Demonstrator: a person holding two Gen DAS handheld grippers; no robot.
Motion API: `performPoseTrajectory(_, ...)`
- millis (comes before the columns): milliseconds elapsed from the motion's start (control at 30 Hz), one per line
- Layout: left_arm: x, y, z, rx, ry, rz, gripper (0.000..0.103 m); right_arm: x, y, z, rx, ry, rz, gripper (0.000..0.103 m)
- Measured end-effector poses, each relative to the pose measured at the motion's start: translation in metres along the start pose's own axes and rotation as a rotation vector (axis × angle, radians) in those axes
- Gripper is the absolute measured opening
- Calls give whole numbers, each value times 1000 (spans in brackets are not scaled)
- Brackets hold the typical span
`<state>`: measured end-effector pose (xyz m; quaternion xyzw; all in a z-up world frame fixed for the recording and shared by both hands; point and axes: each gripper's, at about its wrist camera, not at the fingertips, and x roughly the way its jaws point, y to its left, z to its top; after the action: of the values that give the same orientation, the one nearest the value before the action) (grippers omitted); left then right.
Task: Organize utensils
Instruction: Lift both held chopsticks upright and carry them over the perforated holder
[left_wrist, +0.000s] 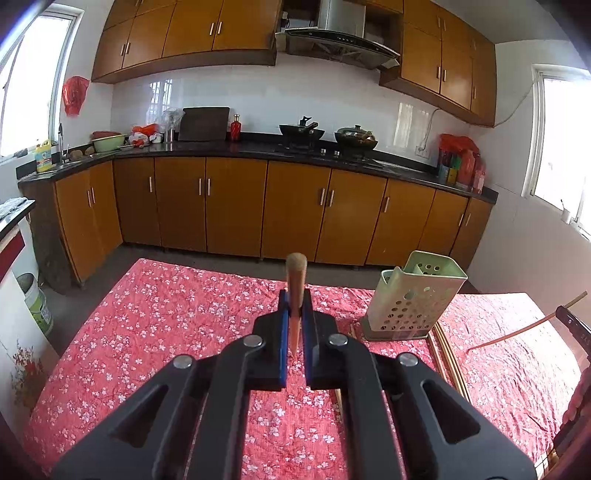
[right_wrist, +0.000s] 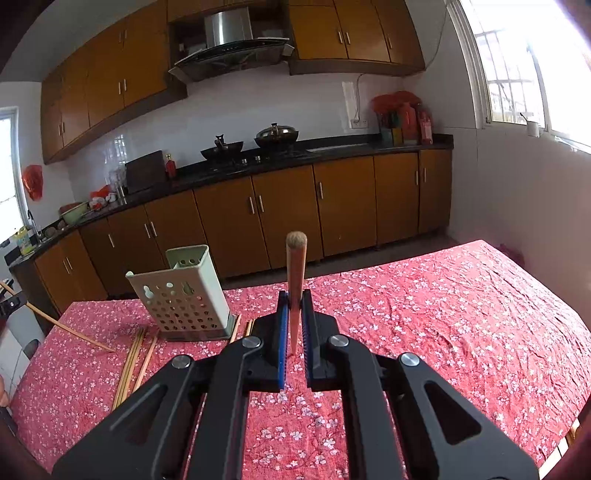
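Kitchen table under a red floral cloth (right_wrist: 424, 314): my left gripper (left_wrist: 295, 314) and right gripper (right_wrist: 295, 314) each pinch one wooden chopstick (left_wrist: 295, 291) upright, jaws nearly closed, ready for dropping into the green perforated holder (right_wrist: 184, 295) near the far edge, where loose chopsticks (right_wrist: 133, 358) lie alongside.

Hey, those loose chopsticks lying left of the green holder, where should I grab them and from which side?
Grip the chopsticks near mid-length, coming straight down from above. They lie flat on the tablecloth, roughly parallel and close together, so close across their width.
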<state>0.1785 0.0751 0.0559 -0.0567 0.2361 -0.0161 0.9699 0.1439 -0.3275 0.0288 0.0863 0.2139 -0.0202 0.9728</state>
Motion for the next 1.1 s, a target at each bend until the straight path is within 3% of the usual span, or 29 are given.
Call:
performPoseTrajectory(300, -16, -12, 42, 13, -97, -48, 7, -13, 14, 43, 9, -118, 59, 8)
performPoseTrajectory(467, -27, -27, 75, -5, -167, -122, 7, -24, 26, 74, 36, -232, 114, 8)
performPoseTrajectory(700, -27, -70, 107, 25, -262, -191, 7, -21, 47, 99, 57, -361, 193, 8)
performPoseTrajectory(900, 1, -104, 110, 51, -281, -217, 7, 12, 68, 100, 11, -331, 209, 8)
performPoseTrajectory(1100, 49, -125, 97, 69, -181, -225, 7, 38, 75, 89, -6, -238, 193, 8)
